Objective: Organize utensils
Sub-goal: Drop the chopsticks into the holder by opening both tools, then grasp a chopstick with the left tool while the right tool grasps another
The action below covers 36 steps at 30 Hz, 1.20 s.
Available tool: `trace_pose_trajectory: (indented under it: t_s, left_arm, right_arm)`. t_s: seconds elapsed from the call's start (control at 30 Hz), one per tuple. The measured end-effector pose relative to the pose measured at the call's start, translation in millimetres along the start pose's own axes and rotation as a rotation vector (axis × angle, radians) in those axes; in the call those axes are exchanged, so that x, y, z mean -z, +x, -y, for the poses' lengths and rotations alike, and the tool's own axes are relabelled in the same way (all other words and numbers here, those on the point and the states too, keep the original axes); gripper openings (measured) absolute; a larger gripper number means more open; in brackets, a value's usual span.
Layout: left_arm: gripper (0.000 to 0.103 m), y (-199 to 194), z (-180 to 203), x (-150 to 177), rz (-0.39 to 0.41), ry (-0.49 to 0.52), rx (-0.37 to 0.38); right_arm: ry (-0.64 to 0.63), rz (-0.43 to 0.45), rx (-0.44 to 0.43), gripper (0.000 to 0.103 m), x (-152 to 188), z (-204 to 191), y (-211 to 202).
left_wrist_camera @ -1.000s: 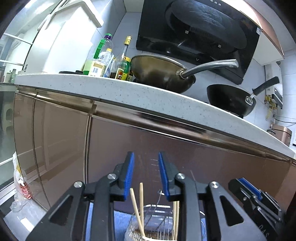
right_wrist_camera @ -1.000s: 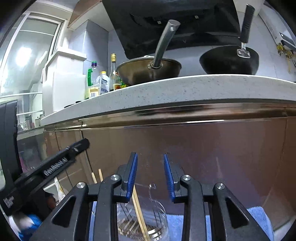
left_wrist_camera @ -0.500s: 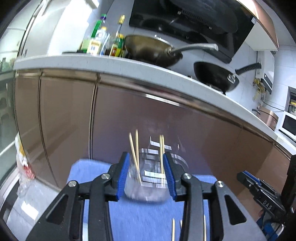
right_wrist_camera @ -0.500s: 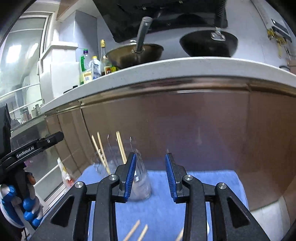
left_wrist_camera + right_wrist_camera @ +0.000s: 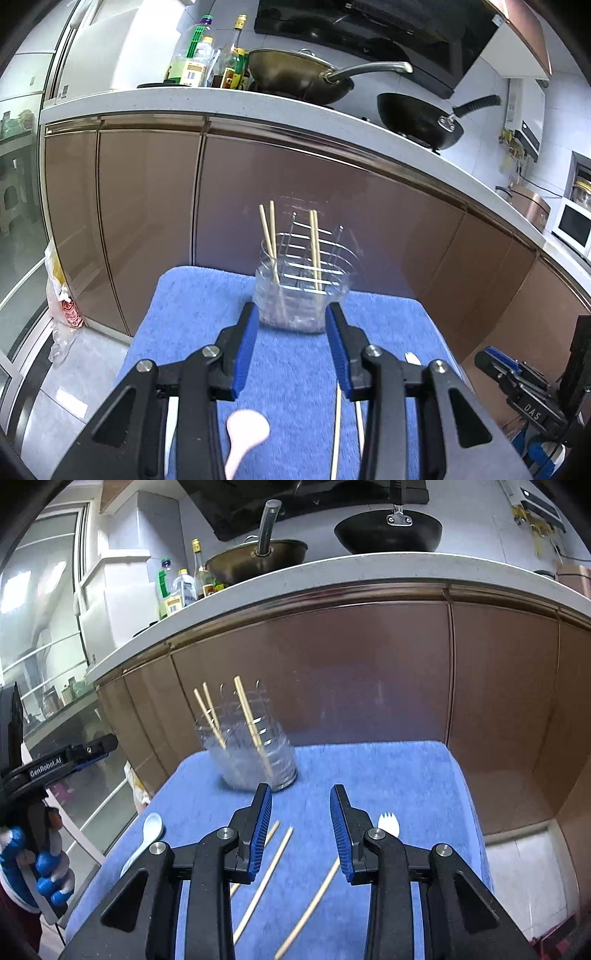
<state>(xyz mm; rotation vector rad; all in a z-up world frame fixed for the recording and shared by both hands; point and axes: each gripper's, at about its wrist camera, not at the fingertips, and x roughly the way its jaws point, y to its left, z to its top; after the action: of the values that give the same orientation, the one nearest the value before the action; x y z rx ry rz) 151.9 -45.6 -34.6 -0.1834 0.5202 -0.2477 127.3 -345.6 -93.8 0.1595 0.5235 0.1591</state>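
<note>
A: What lies on the blue towel [image 5: 388, 775] at the left?

B: A white spoon [image 5: 146, 836] lies near the towel's left edge, bowl pointing away. Behind it, toward the back left of the towel, stands a clear holder [image 5: 255, 755] with chopsticks [image 5: 253, 723] leaning upright inside it, two pairs as far as the left wrist view shows.

A: And the left hand-held gripper [image 5: 291, 350]?

B: It hangs over the towel in front of the holder, its blue fingers apart with nothing between them; it grasps nothing. A person's gloved hand [image 5: 40, 864] grips its handle.

A: What is in the middle?

B: Loose chopsticks [image 5: 266, 878] lie flat on the towel, slanting up to the right, partly hidden by the right hand-held gripper [image 5: 301, 827]. A third stick lies farther right, under that gripper's right finger.

A: Is that gripper holding anything?

B: No. Its jaws are opening, and only bare towel shows between the blue pads.

A: Farther right?

B: A small white spork [image 5: 388, 823] lies on the towel just beside the right finger, tines pointing away. Behind everything runs a brown cabinet front [image 5: 351, 672] under a pale worktop carrying two woks [image 5: 388, 530] and some bottles.
</note>
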Motion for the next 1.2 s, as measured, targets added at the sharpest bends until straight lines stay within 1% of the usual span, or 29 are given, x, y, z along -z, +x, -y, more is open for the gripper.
trace_pose_trajectory:
  t_s: [0.07, 0.17, 0.2, 0.23, 0.27, 0.4, 0.5, 0.6, 0.7, 0.8, 0.83, 0.87, 0.93, 1.03, 1.2]
  left_arm:
    - [0.036, -6.0, 4.5, 4.7, -0.006, 0.012, 0.005]
    - [0.037, -11.6, 9.4, 12.2, -0.026, 0.026, 0.009]
    - [0.039, -11.9, 10.5, 14.7, -0.038, 0.031, 0.011]
    - [0.046, -11.5, 11.0, 16.3, -0.047, 0.034, 0.013]
    - [0.048, -10.8, 12.0, 19.6, -0.060, 0.036, 0.015]
    - [0.049, -2.0, 14.0, 31.8, -0.121, 0.042, 0.025]
    - [0.049, 12.0, 17.5, 41.9, -0.180, 0.056, 0.033]
    - [0.049, 33.0, 24.6, 51.1, -0.265, 0.085, 0.049]
    - [0.049, 58.5, 30.1, 55.6, -0.356, 0.100, 0.072]
    - [0.049, 89.0, 36.2, 58.6, -0.453, 0.122, 0.080]
    - [0.049, 99.1, 38.0, 59.3, -0.482, 0.128, 0.090]
    - [0.049, 111.3, 39.6, 58.7, -0.516, 0.130, 0.090]
    - [0.048, 134.7, 41.9, 56.1, -0.576, 0.121, 0.108]
    - [0.048, 162.5, 51.4, 56.2, -0.632, 0.136, 0.097]
    - [0.047, 193.5, 65.3, 59.6, -0.686, 0.193, 0.063]
  right_arm:
    - [-0.003, -0.012, 0.005, 0.042, 8.7, -0.9, -6.9]
    - [0.011, -0.026, 0.010, 0.045, 15.2, 1.6, -12.7]
    - [0.018, -0.035, 0.016, 0.045, 18.3, 3.8, -15.3]
    - [0.020, -0.039, 0.018, 0.049, 19.7, 4.8, -16.2]
    - [0.025, -0.049, 0.023, 0.052, 23.1, 7.2, -18.2]
    - [0.032, -0.097, 0.036, 0.053, 36.1, 13.9, -18.6]
    - [0.043, -0.142, 0.043, 0.054, 44.7, 19.9, -12.6]
    - [0.050, -0.201, 0.044, 0.053, 47.7, 24.2, -0.2]
    - [0.060, -0.261, 0.037, 0.048, 43.1, 27.0, 16.8]
    - [0.081, -0.339, 0.014, 0.040, 35.9, 32.0, 40.0]
    - [0.088, -0.356, 0.010, 0.036, 33.3, 33.9, 46.3]
    - [0.099, -0.390, 0.001, 0.034, 29.5, 37.5, 57.5]
    - [0.116, -0.428, -0.001, 0.027, 25.3, 42.9, 73.0]
    - [0.142, -0.493, 0.000, 0.024, 19.1, 49.3, 99.0]
    - [0.170, -0.580, 0.003, 0.021, 12.3, 54.2, 139.5]
